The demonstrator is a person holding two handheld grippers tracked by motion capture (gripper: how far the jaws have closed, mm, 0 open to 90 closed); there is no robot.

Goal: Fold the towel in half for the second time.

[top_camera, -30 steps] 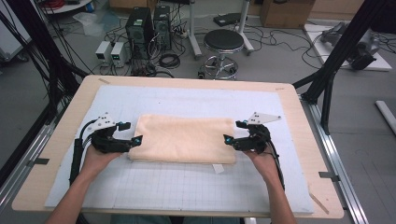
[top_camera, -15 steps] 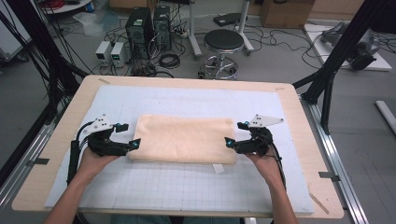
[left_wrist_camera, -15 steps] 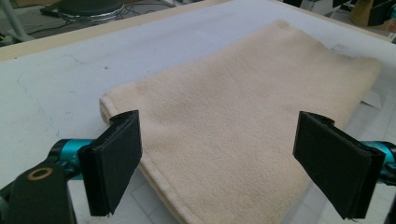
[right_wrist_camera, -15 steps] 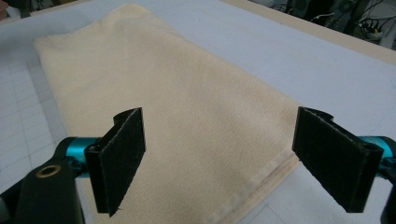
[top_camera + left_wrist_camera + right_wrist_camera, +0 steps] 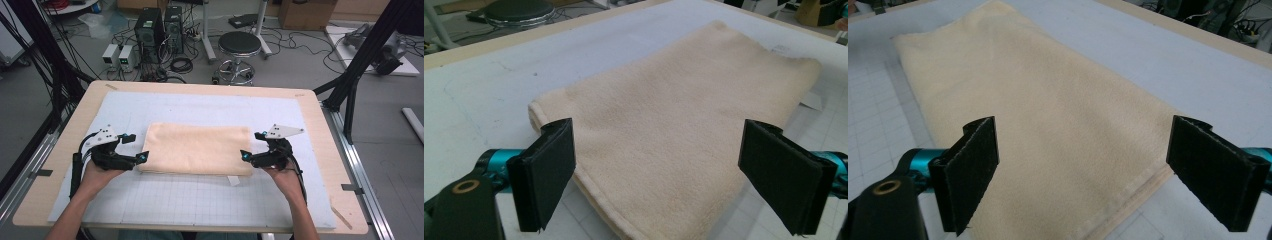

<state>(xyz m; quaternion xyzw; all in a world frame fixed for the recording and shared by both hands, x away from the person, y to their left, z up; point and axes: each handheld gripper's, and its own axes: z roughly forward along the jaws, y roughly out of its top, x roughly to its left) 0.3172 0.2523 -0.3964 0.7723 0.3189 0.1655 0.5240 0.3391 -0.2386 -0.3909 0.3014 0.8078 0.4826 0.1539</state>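
High view is showing the left gripper (image 5: 129,148) and the right gripper (image 5: 251,145) sitting at the two short ends of a folded cream towel (image 5: 197,148), both with jaws spread wide and clasping nothing. The right gripper's jaws have just been opening further, and the towel's end is lying low between them without the pads pressing on it. In the left gripper view the black pads (image 5: 545,170) are standing well apart, the towel's near corner reaching in between them at 6 o'clock and its body running away toward 1 o'clock. In the right gripper view the pads (image 5: 970,167) are likewise released, with the towel's hemmed edge lying between them and stretching off toward 11 o'clock.

The towel is lying flat on a pale gridded mat (image 5: 200,195) covering the wooden table (image 5: 60,150), roughly at its middle. A small white label (image 5: 233,180) is poking out from the towel's near edge at about 5 o'clock. Beyond the table, at 12 o'clock, a round black stool (image 5: 240,45) is standing on the floor, well clear of the work
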